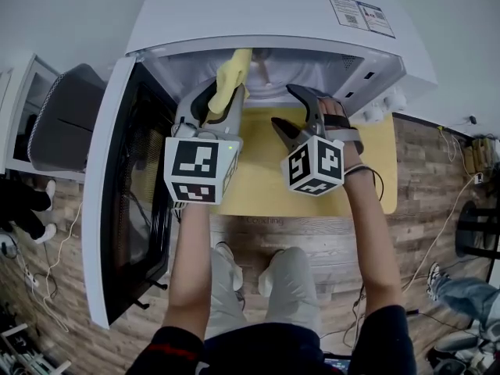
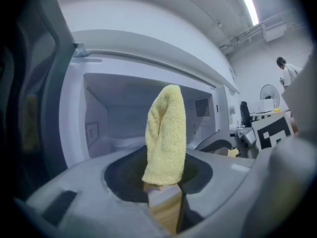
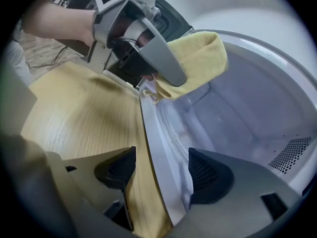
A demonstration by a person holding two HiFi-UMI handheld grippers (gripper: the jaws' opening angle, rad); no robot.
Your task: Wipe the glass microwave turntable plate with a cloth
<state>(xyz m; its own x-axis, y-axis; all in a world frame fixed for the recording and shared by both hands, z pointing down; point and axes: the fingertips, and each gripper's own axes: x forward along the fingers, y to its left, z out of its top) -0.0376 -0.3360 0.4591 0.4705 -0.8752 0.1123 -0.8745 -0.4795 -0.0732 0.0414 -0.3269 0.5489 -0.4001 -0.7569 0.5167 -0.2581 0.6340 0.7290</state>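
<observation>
Pinching yellow cloth [image 2: 166,133] upright between closed jaws of left gripper [image 2: 163,185], just at open microwave [image 1: 234,14] mouth. Right gripper [image 3: 161,167] spread wide, empty, white cavity sill [image 3: 156,148] between jaws. Door [image 1: 117,194] swung out left. Glass turntable plate [image 3: 193,115] faint on cavity floor, past sill.

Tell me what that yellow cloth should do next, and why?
Probably the left gripper should ease down and in until the cloth meets the plate. Its jaws are shut on the cloth, which stands at the microwave's mouth, clear of the glass. The right gripper is open, gripping nothing.
</observation>
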